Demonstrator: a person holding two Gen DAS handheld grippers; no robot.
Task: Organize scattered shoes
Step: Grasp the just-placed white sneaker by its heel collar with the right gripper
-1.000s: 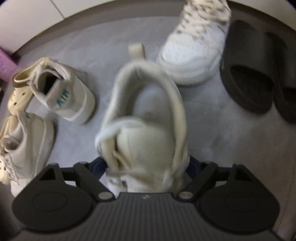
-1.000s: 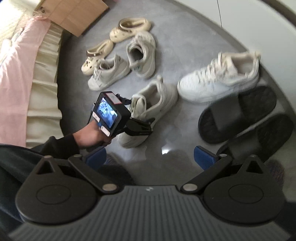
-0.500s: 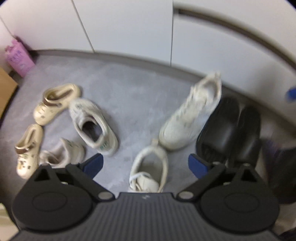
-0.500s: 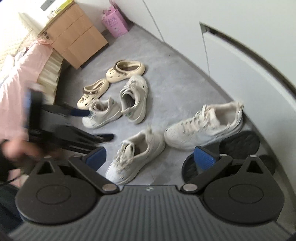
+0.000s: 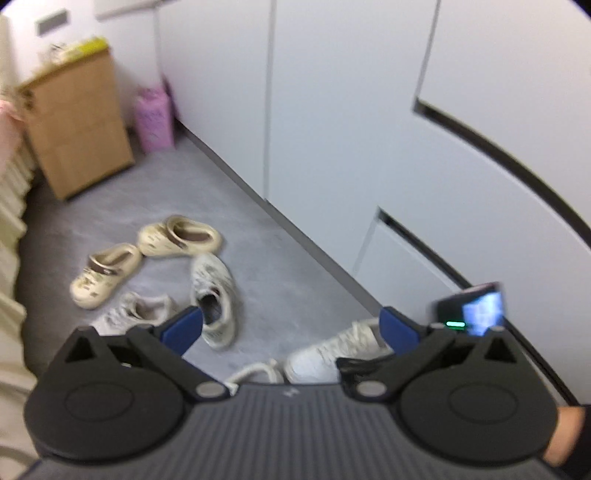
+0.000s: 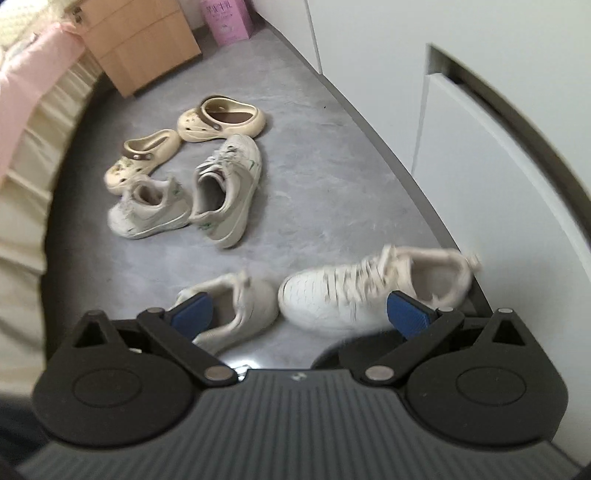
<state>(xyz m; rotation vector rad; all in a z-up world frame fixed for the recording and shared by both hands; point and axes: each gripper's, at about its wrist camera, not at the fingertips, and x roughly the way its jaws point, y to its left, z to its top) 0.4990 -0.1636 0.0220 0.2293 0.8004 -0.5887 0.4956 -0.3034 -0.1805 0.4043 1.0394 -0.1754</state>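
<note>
Shoes lie loose on the grey floor [image 6: 314,192]. Two cream clogs [image 6: 221,120] and two off-white sneakers [image 6: 225,192] cluster at ten o'clock, toes pointing different ways. A white sneaker [image 6: 354,295] rests at three o'clock by the cabinet base [image 6: 406,173], its likely partner [image 6: 236,310] nearest, angled away. Left gripper [image 5: 290,330] and right gripper [image 6: 299,314] both hang spread wide, holding nothing. Risks: soft collars may fold under a pinch and slip; the tight cluster invites knocking a neighbour; similar sneakers could be mismatched.

wooden cabinet [image 6: 140,44] and pink box [image 6: 227,18] by white cupboard doors [image 5: 332,129], grey floor [image 6: 314,177]
</note>
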